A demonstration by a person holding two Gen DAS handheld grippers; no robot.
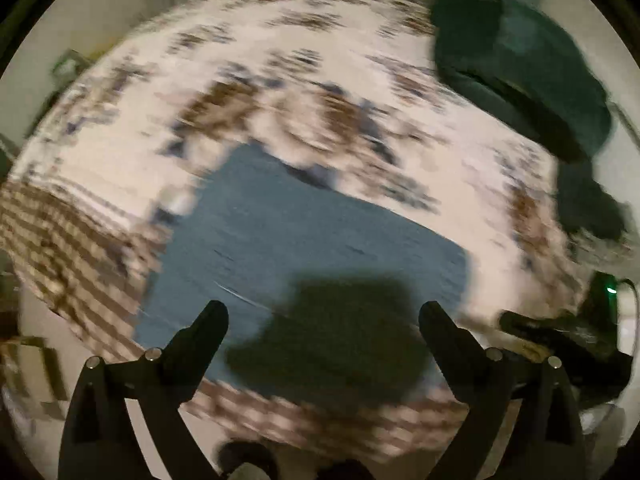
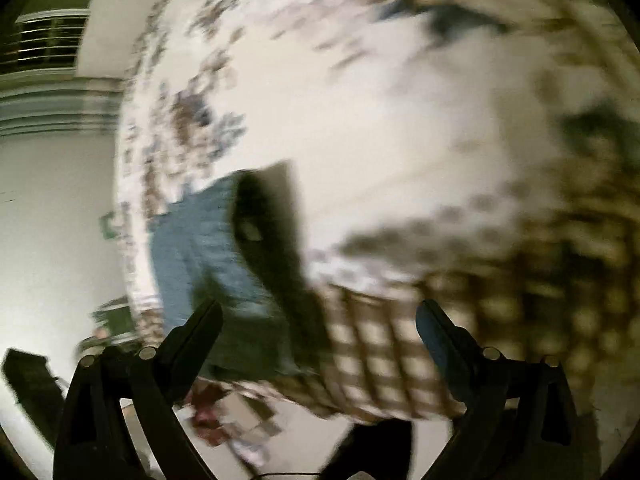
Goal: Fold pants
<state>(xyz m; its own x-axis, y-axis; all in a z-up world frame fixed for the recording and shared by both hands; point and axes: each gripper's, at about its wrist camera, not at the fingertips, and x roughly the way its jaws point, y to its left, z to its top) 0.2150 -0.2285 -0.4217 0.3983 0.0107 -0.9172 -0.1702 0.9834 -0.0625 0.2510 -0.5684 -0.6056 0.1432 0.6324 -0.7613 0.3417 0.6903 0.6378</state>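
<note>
Pants (image 1: 288, 240), folded into a blue rectangle, lie on the patterned bedspread (image 1: 360, 80); left gripper (image 1: 323, 320) and right gripper (image 2: 319, 318) both gape wide above them, holding nothing

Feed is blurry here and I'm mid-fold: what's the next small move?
Probably pause, then lower the left tongs onto the near edge of the blue pants. Both tongs stand open and empty, and the pants lie flat in a rectangle on the patterned bedspread.
</note>
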